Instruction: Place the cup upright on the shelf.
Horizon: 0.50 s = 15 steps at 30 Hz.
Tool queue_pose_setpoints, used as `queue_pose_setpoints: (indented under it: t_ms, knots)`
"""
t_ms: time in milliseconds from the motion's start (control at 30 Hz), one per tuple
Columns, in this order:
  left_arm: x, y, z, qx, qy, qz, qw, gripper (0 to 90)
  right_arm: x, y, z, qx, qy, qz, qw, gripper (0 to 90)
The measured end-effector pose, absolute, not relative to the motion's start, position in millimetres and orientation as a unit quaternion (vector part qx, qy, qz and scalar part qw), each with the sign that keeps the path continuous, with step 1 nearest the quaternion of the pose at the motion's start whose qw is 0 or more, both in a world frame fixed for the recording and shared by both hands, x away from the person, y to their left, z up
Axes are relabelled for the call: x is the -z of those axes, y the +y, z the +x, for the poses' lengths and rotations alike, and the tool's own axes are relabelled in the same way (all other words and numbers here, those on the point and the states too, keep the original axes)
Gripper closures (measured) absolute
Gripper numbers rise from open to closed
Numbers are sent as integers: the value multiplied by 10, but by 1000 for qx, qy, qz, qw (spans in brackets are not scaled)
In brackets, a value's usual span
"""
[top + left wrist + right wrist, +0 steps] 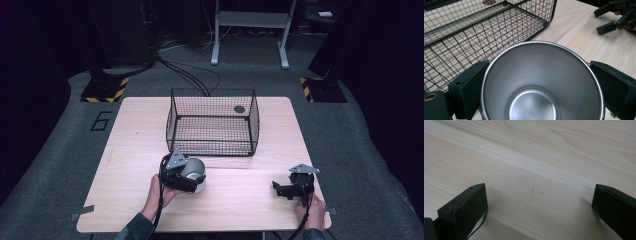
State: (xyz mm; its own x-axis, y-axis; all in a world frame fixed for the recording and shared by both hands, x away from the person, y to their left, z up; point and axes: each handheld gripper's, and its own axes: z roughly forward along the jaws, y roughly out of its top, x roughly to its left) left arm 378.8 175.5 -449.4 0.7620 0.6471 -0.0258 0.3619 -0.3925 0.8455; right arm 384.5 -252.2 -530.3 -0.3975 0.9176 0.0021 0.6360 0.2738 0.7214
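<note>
Steel cup [541, 82] in left claw [537, 86]

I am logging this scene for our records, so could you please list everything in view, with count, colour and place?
table: one, light wood, centre.
wire basket: one, black, far middle of table.
steel cup: one, silver, between the left gripper's jaws, in front of the basket.
white stand: one, on the floor behind the table.
left gripper: one, black, near left.
right gripper: one, black, near right, jaws apart over bare wood.
hands: two, near edge.
</note>
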Motion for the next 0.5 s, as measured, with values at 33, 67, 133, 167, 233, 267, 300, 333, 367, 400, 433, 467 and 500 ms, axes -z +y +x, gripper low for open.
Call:
queue_pose_setpoints:
  t_ms: [33,67,133,167,233,267,300,333,367,400,433,467,500]
  knots:
    - [4479,1753,3782,-160,307,818,459,64,5303,-2523,3845,-330,768,505,215,0]
    - [4458,1756,3775,-161,305,820,457,65,5302,-2522,3845,-328,769,505,214,0]
    - [4422,1758,3767,-161,301,820,460,64,5304,-2522,3846,-330,768,505,215,0]
    - [4400,1761,3761,-160,300,820,461,65,5305,-2521,3846,-330,768,505,215,0]
    - [4353,1771,3759,-158,295,822,460,64,5304,-2522,3845,-330,768,505,215,0]
    - [4324,1779,3757,-160,294,821,462,64,5303,-2523,3845,-330,768,505,214,0]
    - [4304,1787,3757,-158,292,822,462,65,5303,-2522,3846,-329,768,505,215,0]
    - [4273,1793,3754,-159,293,821,464,65,5303,-2523,3845,-329,769,505,214,0]
    - [4253,1796,3752,-159,293,821,464,65,5303,-2522,3845,-330,768,505,214,0]
    - [4214,1802,3756,-158,291,823,463,65,5303,-2522,3845,-330,768,505,215,0]
    - [4194,1802,3758,-161,290,821,464,65,5303,-2523,3846,-330,768,505,214,0]
    - [4161,1807,3763,-161,286,822,465,65,5303,-2522,3846,-330,768,505,214,0]
    - [4131,1808,3763,-163,285,821,467,65,5303,-2521,3846,-330,768,505,214,0]
